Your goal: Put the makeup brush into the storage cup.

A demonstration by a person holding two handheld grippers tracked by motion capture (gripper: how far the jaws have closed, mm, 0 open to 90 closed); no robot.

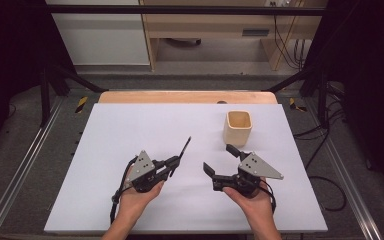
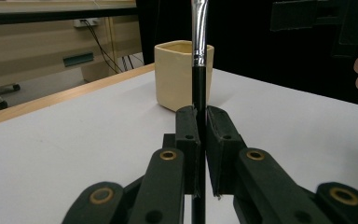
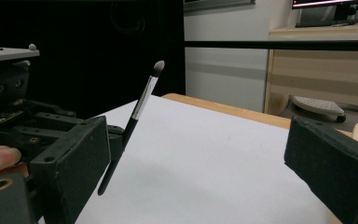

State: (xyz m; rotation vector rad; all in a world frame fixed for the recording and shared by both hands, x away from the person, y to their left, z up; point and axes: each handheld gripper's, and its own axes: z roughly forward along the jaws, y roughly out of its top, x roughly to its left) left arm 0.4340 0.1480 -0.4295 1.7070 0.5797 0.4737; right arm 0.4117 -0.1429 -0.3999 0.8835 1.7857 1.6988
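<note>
A thin black brush (image 1: pixel 184 148) with a silver ferrule and a pale tip is clamped by its handle in my left gripper (image 1: pixel 175 161), which is shut on it. The brush slants up and away from the table. In the left gripper view the two jaws meet on the brush handle (image 2: pixel 198 88), with the cream square cup (image 2: pixel 177 74) just behind. That cup (image 1: pixel 238 127) stands upright at the back right. My right gripper (image 1: pixel 221 159) is open in front of the cup, its jaws wide apart with nothing between them. From the right gripper view the brush (image 3: pixel 140 107) rises out of the left gripper (image 3: pixel 51 126).
A white board (image 1: pixel 130 130) covers the wooden table (image 1: pixel 187 97). Black frame bars and cables stand around the table edges. A person's hands (image 1: pixel 135 200) hold both grippers near the board's front.
</note>
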